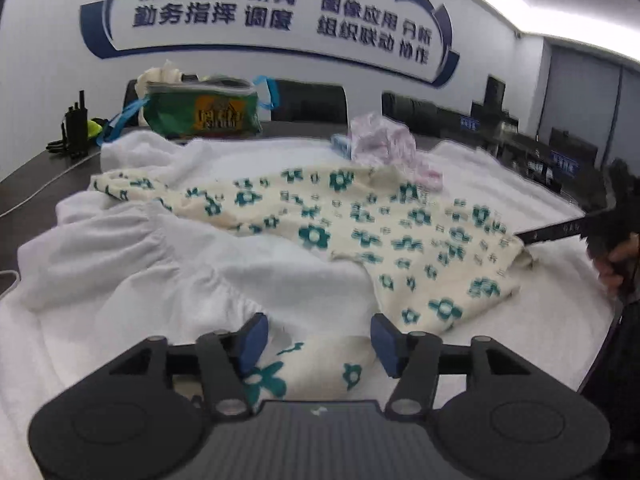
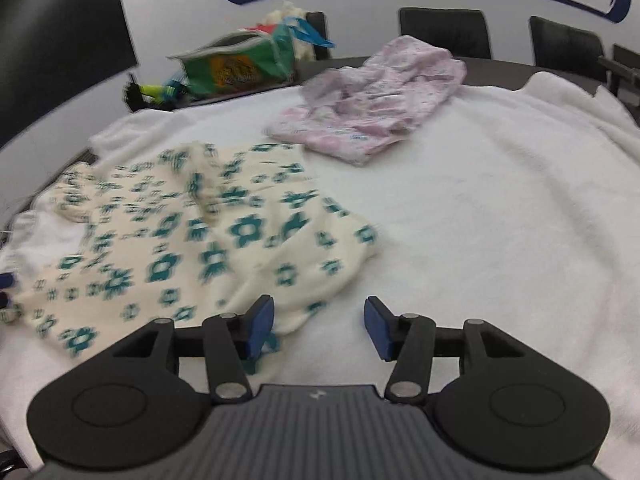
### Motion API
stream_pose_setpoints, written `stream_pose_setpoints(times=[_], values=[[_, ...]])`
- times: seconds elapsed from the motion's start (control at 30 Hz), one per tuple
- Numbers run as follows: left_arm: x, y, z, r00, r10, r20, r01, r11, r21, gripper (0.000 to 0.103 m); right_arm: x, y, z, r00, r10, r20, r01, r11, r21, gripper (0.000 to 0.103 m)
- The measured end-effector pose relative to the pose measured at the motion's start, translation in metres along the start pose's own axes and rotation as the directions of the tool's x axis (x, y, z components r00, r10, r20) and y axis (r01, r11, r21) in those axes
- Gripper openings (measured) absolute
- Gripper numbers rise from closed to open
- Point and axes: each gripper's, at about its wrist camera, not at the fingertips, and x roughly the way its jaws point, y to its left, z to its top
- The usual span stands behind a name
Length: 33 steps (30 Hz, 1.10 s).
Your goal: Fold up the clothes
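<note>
A cream garment with teal flowers (image 1: 360, 224) lies crumpled and partly spread on the white towel (image 1: 200, 272). My left gripper (image 1: 320, 342) is low over its near end. The jaws stand apart, with flowered cloth lying loose between the blue pads (image 1: 256, 340). In the right wrist view the same garment (image 2: 172, 240) fills the left half. My right gripper (image 2: 318, 326) is open at the garment's near right edge, its left pad (image 2: 260, 324) over the hem and its right pad over bare towel. The right gripper's black finger (image 1: 556, 232) reaches the garment's far right corner.
A pink patterned garment (image 2: 372, 100) lies bunched at the back of the towel. Behind it on the dark table stand a green bag (image 1: 204, 110) with blue handles and a black radio (image 1: 76, 124). Black chairs (image 2: 444, 28) line the wall. A hand (image 1: 616, 264) shows at the right edge.
</note>
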Motion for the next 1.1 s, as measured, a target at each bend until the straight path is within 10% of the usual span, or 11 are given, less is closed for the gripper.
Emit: stream_pose_setpoints(times=[0.03, 0.1, 0.53, 0.63, 0.67, 0.7, 0.87, 0.93, 0.97, 1.0, 1.1], values=[[0.004, 0.002, -0.001, 1.0, 0.004, -0.027, -0.004, 1.0, 0.001, 0.0, -0.001, 0.005, -0.004, 1.0, 0.0, 0.006, 0.0, 1.0, -0.019, 0.036], [0.005, 0.01, 0.003, 0.999, -0.003, -0.044, 0.001, 0.999, -0.041, 0.002, -0.005, 0.017, -0.004, 0.999, -0.049, 0.016, 0.05, 0.997, -0.063, 0.002], [-0.058, 0.011, -0.019, 0.998, -0.054, -0.023, 0.048, 0.977, -0.208, 0.001, -0.092, 0.018, -0.033, 0.961, -0.277, -0.004, 0.277, 0.961, -0.026, 0.0], [-0.066, 0.008, -0.004, 0.997, -0.059, 0.055, 0.068, 0.979, -0.194, 0.039, -0.09, 0.014, -0.026, 0.979, -0.194, 0.058, 0.194, 0.981, 0.0, 0.018], [-0.065, 0.007, 0.001, 0.995, -0.054, 0.081, 0.069, 0.979, -0.193, 0.059, -0.082, 0.016, -0.021, 0.985, -0.159, 0.069, 0.16, 0.987, -0.008, 0.045], [-0.058, 0.004, 0.004, 0.995, -0.048, 0.089, 0.065, 0.978, -0.198, 0.063, -0.072, 0.019, -0.016, 0.989, -0.127, 0.079, 0.129, 0.991, -0.019, 0.063], [-0.013, -0.016, 0.003, 0.999, -0.028, 0.019, 0.03, 0.987, -0.16, 0.058, -0.017, 0.049, -0.006, 1.0, -0.025, 0.016, 0.026, 0.994, -0.104, 0.065], [-0.001, -0.019, -0.002, 1.0, -0.008, -0.015, 0.005, 0.99, -0.144, 0.028, -0.003, 0.061, -0.009, 1.0, -0.007, -0.009, 0.006, 0.991, -0.137, 0.049], [0.003, -0.019, -0.005, 1.0, -0.001, -0.025, -0.002, 0.991, -0.135, 0.006, 0.002, 0.064, -0.013, 1.0, -0.005, -0.015, 0.003, 0.99, -0.138, 0.021], [0.004, -0.018, -0.005, 1.0, -0.009, -0.027, 0.006, 0.992, -0.129, 0.004, 0.002, 0.066, -0.015, 1.0, -0.007, -0.015, 0.005, 0.991, -0.133, 0.005], [-0.006, -0.01, -0.004, 0.998, -0.054, -0.032, 0.048, 0.984, -0.172, 0.003, -0.009, 0.069, -0.014, 1.0, -0.025, -0.004, 0.025, 0.993, -0.116, 0.003]])
